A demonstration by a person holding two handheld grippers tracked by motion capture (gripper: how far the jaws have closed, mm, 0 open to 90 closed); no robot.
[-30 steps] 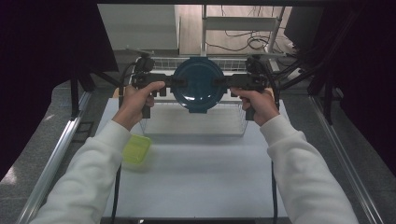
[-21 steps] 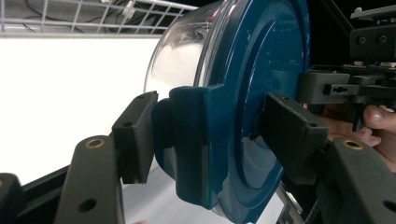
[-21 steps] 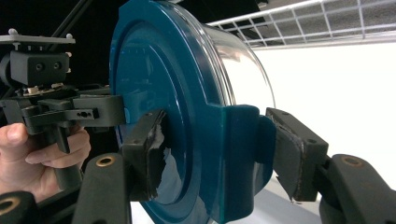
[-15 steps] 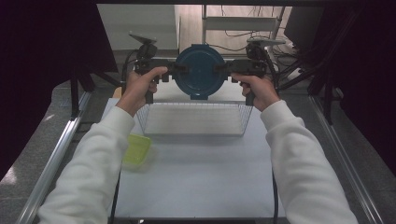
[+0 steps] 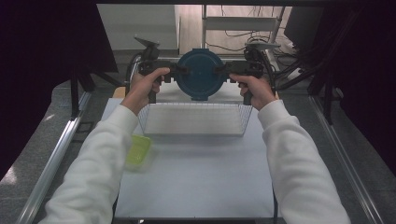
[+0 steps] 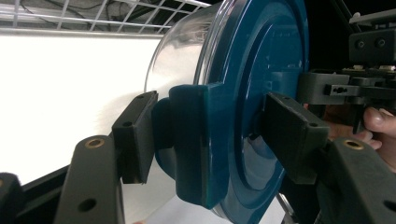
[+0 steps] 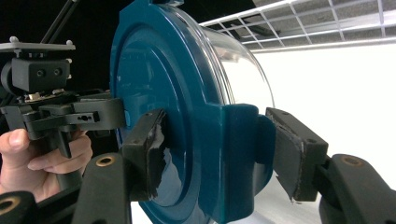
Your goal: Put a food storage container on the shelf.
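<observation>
Container: round clear container with dark teal lid, held on edge above the white wire basket's far side
Left gripper: fingers pinching the lid's side latch; Right gripper: fingers pinching the opposite latch
Counter: lime-green plastic tub near left sleeve

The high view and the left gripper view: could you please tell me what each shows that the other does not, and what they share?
High view alone: the green container on the white mat, both white sleeves, and the whole wire basket. Left gripper view alone: up close, the left tongs with their pads clamped on a side tab of the lid, and the clear bowl under the lid. Both: the blue lid held on edge between the two tongs, basket wire, and the right tongs gripping the far side.
</observation>
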